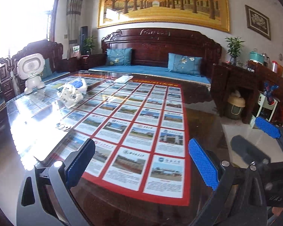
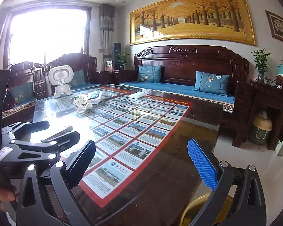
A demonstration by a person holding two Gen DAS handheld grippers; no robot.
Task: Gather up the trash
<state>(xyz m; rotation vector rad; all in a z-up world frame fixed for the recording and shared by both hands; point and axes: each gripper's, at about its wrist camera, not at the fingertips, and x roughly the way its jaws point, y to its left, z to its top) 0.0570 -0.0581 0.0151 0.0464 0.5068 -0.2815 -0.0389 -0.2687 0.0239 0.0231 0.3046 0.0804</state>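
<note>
Both tongs gape wide, nothing between the pads: left tongs (image 1: 141, 162) and right tongs (image 2: 141, 165) each frame only bare glass. They hang side by side over the near edge of the tabletop (image 1: 201, 124), left tongs showing at 8 o'clock in the right wrist view, right tongs at 4 o'clock in the left wrist view. Both point slightly down and across toward the sofa (image 1: 160, 69).

Trash: crumpled white wrapper/bag pile (image 1: 71, 94) sits far off at 10 o'clock on the tabletop, near the white robot toy (image 1: 31, 73); same pile (image 2: 86, 101) at 11 o'clock in the right view. Blue-and-white piece touching it behind. Flat white item (image 1: 123, 79) at 12 o'clock, cannot tell if trash.

Progress, judged: pile not yet touched, so pickup remains. Likely bin: lidded beige bin (image 1: 235, 103) under the side table at 3 o'clock, well apart from the pile. Yellowish rim (image 2: 203, 205) at 5 o'clock below the table edge, unclear what it is.
</note>
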